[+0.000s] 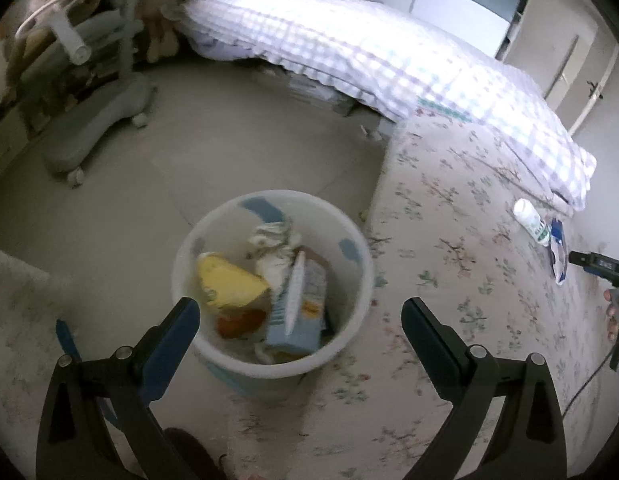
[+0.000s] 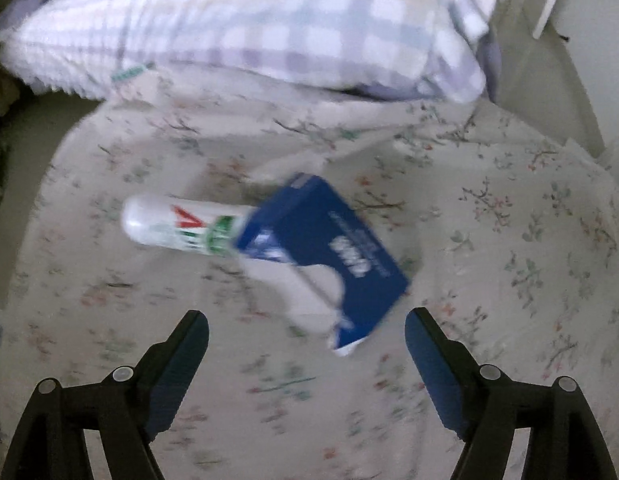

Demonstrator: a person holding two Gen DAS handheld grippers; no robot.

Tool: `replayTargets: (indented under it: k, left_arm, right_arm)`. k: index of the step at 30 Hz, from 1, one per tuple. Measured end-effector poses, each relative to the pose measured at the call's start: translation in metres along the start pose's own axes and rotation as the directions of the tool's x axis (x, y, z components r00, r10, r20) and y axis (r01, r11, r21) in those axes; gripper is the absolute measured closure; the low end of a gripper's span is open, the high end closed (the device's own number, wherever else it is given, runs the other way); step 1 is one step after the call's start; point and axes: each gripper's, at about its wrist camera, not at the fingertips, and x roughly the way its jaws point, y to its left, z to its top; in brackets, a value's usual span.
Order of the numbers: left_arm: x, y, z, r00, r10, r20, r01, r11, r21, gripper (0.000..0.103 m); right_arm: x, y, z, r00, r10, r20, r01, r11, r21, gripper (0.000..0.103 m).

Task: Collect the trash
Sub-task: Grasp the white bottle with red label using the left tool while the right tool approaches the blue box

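Note:
A white bin (image 1: pixel 189 248) stands at the edge of the bed and holds a yellow packet (image 1: pixel 229 280), a light blue carton (image 1: pixel 301 312) and crumpled tissue. My left gripper (image 1: pixel 300 316) hangs open and empty just above its near rim. On the floral bedsheet (image 2: pixel 489 220) lie a white bottle (image 2: pixel 169 220) with red and green print and a blue and white box (image 2: pixel 329 248), touching end to end. My right gripper (image 2: pixel 307 324) is open with nothing between its fingers, just short of the box. The left wrist view shows the same bottle (image 1: pixel 531 220) and box (image 1: pixel 557 256) at far right.
A folded checked quilt (image 1: pixel 349 48) lies along the far side of the bed, also seen as the checked quilt (image 2: pixel 249 24) behind the bottle. A grey wheeled chair base (image 1: pixel 97 128) stands on the floor at left. A hand (image 1: pixel 613 312) shows at the right edge.

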Motion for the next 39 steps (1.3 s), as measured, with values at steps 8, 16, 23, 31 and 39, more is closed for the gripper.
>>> replayTargets:
  k: [8, 16, 23, 31, 39]
  left_arm:
    - [0.005, -0.082, 0.021, 0.998, -0.061, 0.018, 0.058, 0.986, 0.155, 0.001]
    - [0.035, -0.171, 0.037, 0.992, -0.112, -0.056, 0.124, 0.927, 0.353, 0.001]
    - [0.062, -0.242, 0.053, 0.982, -0.163, -0.099, 0.189, 0.892, 0.410, 0.004]
    - [0.092, -0.313, 0.072, 0.965, -0.243, -0.098, 0.258, 0.822, 0.507, 0.014]
    - [0.145, -0.350, 0.079, 0.923, -0.278, -0.265, 0.384, 0.699, 0.603, 0.037]
  right_arm:
    - [0.043, -0.015, 0.010, 0.999, 0.005, -0.040, -0.011, 0.988, -0.157, 0.019]
    - [0.060, -0.030, 0.001, 0.991, 0.126, -0.035, -0.130, 0.978, -0.164, 0.072]
    - [0.029, -0.060, -0.005, 0.983, 0.182, -0.016, -0.183, 0.978, -0.104, 0.100]
    - [-0.005, -0.122, -0.016, 0.971, 0.237, 0.038, -0.239, 0.970, 0.036, 0.101]
    - [-0.013, -0.138, -0.035, 0.947, 0.320, 0.030, -0.321, 0.947, 0.031, 0.053]
